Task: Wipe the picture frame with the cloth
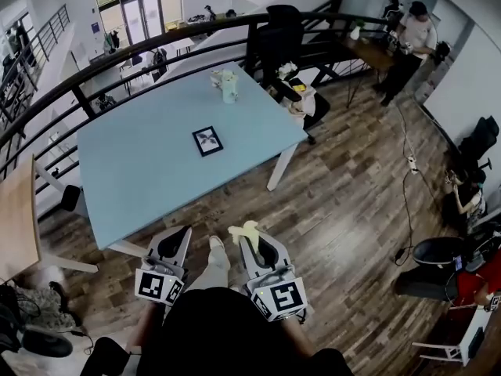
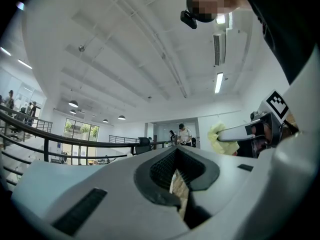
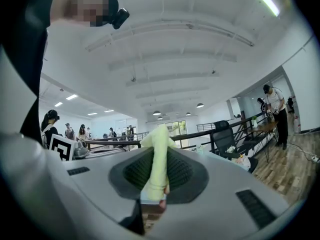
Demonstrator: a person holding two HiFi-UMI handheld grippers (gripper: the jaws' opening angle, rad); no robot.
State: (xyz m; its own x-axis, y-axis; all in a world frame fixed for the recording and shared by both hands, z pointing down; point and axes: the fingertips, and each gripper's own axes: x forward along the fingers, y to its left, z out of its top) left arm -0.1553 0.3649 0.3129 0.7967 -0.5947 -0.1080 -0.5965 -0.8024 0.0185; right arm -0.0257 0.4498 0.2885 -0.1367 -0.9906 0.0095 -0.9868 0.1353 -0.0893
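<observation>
A small black picture frame point(image 1: 207, 141) lies flat near the middle of the light blue table point(image 1: 141, 171). Both grippers are held low, close to the person's body and short of the table's near edge. My right gripper point(image 1: 252, 239) is shut on a pale yellow cloth point(image 1: 246, 230), which sticks out past its tips; in the right gripper view the yellow cloth point(image 3: 158, 159) is pinched between the closed jaws. My left gripper point(image 1: 174, 241) is shut with nothing between its jaws. In the left gripper view the left gripper point(image 2: 176, 181) points up toward the ceiling.
A light green object point(image 1: 225, 84) stands at the table's far edge. A black office chair point(image 1: 283, 37) with things on its seat is behind the table's right corner, and a black railing point(image 1: 156, 41) curves behind. People stand at the far right point(image 1: 411, 41). Wooden floor lies to the right.
</observation>
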